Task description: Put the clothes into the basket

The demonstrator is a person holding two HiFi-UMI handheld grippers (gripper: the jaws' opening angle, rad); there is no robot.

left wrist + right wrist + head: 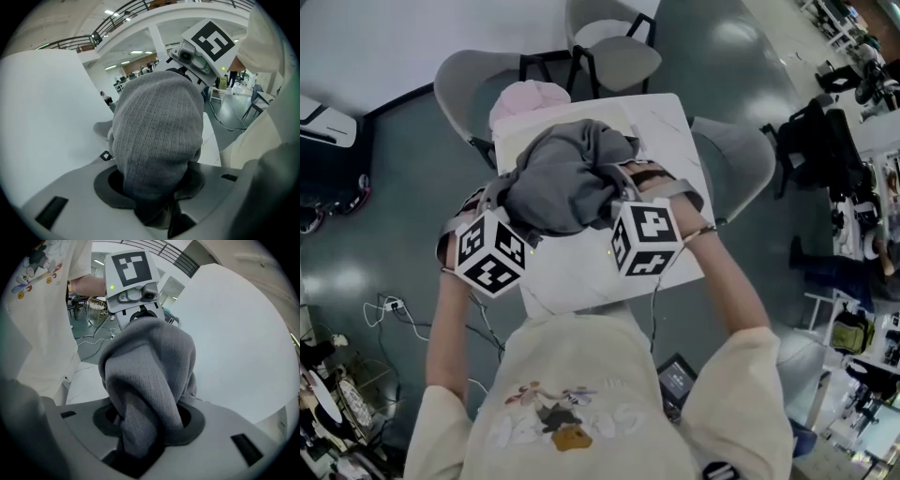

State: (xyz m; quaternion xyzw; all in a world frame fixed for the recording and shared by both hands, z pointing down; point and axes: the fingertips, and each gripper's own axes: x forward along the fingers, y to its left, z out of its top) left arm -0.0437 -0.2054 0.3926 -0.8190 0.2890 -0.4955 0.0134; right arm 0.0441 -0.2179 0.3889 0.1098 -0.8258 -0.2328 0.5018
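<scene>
A grey knit garment hangs bunched above the white marble table, stretched between both grippers. My left gripper is shut on its left end; in the left gripper view the cloth fills the jaws and hides the pads. My right gripper is shut on the right end, where the fabric is pinched in a thick fold at the jaws. A pale pink bundle lies at the table's far left corner. I see no basket in any view.
Grey chairs stand around the table: one at the far side, one at the far left, one on the right. Cables lie on the floor to the left. Desks and equipment crowd the right edge.
</scene>
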